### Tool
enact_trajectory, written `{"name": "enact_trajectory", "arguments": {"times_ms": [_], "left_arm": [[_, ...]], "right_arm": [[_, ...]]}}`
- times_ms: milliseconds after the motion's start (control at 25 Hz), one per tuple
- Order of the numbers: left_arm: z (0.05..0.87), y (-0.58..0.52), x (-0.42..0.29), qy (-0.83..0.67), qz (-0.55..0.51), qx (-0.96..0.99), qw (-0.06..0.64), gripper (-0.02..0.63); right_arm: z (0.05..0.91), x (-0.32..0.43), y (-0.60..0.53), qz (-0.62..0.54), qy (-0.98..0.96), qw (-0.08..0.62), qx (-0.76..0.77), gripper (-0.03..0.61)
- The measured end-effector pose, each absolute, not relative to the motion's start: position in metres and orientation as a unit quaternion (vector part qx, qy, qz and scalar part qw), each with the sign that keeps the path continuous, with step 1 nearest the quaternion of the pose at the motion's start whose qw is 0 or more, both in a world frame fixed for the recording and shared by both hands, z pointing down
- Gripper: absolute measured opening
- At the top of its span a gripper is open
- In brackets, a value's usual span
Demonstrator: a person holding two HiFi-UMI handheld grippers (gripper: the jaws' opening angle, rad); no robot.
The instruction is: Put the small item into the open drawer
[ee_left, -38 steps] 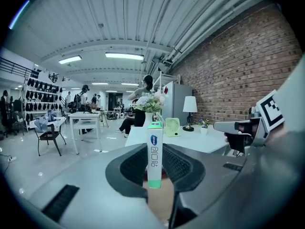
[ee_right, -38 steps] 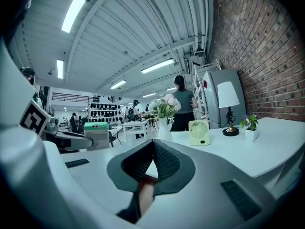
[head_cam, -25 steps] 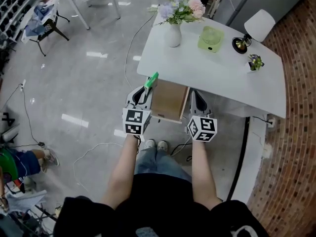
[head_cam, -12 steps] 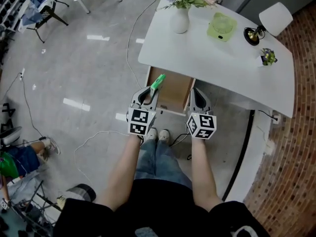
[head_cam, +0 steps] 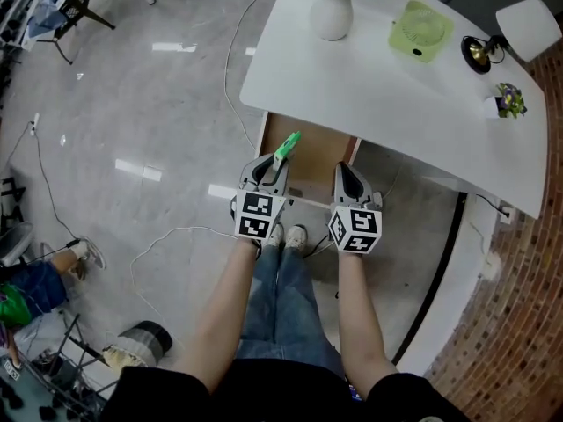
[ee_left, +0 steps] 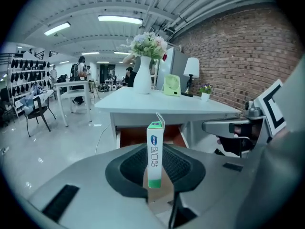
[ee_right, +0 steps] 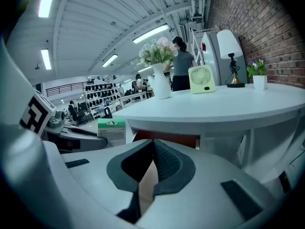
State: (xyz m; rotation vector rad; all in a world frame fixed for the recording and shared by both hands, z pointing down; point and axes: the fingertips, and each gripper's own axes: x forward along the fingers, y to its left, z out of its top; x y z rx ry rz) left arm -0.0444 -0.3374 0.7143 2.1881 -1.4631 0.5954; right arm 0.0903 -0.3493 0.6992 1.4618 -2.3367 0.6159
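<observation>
Left gripper (head_cam: 269,170) pinches small carton (head_cam: 286,147) above open drawer (head_cam: 318,153)
Likely light, crushable cardboard, gripped at its lower end, at the bench's (head_cam: 378,82) front edge; right gripper (head_cam: 347,181) pressed together, empty

The small box (ee_left: 154,152) bears print too blurred to read

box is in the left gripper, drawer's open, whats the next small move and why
Probably ease the left gripper forward and down a little, so the small box pinched between its jaws hangs well over the open drawer before letting go. In the head view the box sits only near the drawer's front left corner, and the left gripper view shows the drawer ahead of and below it.
</observation>
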Motion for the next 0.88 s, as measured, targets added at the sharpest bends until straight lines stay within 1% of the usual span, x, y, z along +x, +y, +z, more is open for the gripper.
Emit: {"name": "enact_trajectory", "arguments": {"times_ms": [480, 680, 880], "left_arm": [[0.840, -0.370, -0.037, -0.535, 0.260, 0.755, 0.276, 0.098], [0.879, -0.375, -0.035, -0.536, 0.293, 0.731, 0.304, 0.098], [0.901, -0.379, -0.033, -0.532, 0.323, 0.714, 0.322, 0.098]], "right_arm": [[0.802, 0.078, -0.383, 0.228, -0.804, 0.192, 0.514, 0.002], [0.826, 0.077, -0.387, 0.234, -0.799, 0.205, 0.515, 0.002], [0.833, 0.077, -0.385, 0.241, -0.796, 0.203, 0.516, 0.002]]}}
